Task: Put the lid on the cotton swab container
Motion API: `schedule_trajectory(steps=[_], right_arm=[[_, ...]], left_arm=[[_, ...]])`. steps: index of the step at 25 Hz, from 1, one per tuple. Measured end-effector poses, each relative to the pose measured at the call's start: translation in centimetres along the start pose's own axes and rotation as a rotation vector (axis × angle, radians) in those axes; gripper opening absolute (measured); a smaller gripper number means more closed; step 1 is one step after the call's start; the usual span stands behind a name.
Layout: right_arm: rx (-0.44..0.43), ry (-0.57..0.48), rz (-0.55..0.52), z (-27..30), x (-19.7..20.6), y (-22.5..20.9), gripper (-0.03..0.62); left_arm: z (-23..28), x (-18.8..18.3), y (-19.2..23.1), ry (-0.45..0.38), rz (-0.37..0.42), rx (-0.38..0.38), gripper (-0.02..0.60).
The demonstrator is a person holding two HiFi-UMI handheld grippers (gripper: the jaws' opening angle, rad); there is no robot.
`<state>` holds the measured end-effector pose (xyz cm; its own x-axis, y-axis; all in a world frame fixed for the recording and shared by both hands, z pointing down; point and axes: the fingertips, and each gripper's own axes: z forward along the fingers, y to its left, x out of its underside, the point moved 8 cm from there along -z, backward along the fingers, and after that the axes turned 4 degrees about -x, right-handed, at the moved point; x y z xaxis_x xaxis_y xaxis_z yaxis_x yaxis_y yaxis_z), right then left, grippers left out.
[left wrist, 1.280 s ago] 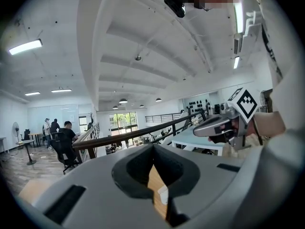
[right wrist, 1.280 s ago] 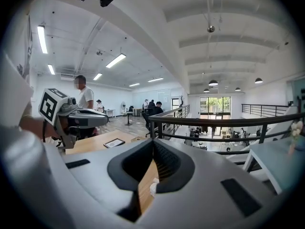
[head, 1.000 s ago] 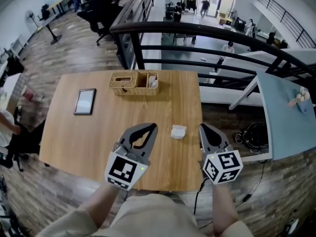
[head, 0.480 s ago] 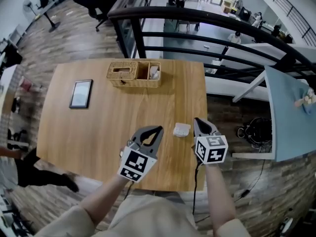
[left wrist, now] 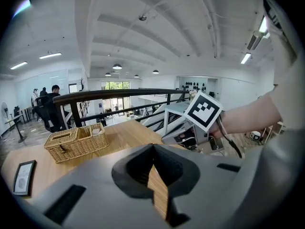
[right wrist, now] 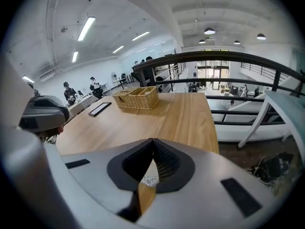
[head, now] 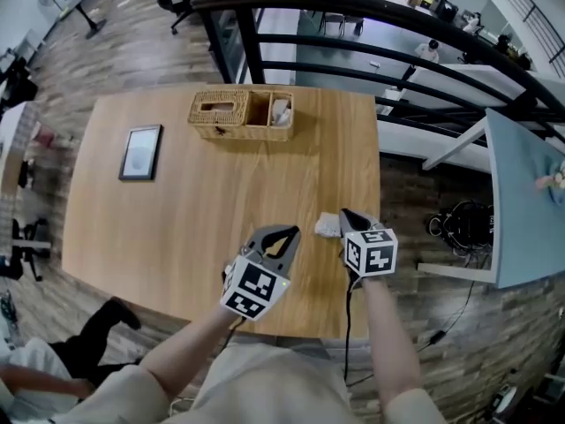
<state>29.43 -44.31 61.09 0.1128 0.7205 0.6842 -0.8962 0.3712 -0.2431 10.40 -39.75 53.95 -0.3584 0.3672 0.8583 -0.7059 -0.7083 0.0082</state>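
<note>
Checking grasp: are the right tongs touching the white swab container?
Cannot tell: in head view the right tongs overlap the small white cotton swab container, hiding any gap.

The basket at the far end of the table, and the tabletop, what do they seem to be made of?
The basket looks like woven wicker or rattan, matte tan: plaited strands show on its walls. The table looks like light wood or a wood-look laminate, smooth with a faint sheen and long grain lines; which one cannot be told.
</note>
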Motion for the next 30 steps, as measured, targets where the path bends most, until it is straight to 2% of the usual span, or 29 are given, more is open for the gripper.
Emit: schedule_trajectory(steps=[9,15,19,25,30], right_arm=[[-0.02,0.047,0.005,-0.1,3.0,1.0,0.026],[0.002,-0.009,-0.028,-0.2,3.7,1.4,0.026],[0.001,-0.07,0.019,-0.3,4.2,1.2,0.026],[0.056,-0.107,-0.092,-0.2,4.7,1.9,0.026],[0.067,-0.058,-0.119,-0.3,4.4,2.2,0.028]], left_arm=[[-0.4,1.3,0.3,0.042,-0.002,0.009,0.023],[-0.9,2.1,-0.1,0.061,-0.003,0.021,0.023],[-1.3,2.4,-0.6,0.066,-0.013,0.027,0.023],[-2.2,2.6,-1.7,0.066,-0.008,0.033,0.023],[-3.9,2.0,-2.1,0.051,0.011,0.022,0.023]])
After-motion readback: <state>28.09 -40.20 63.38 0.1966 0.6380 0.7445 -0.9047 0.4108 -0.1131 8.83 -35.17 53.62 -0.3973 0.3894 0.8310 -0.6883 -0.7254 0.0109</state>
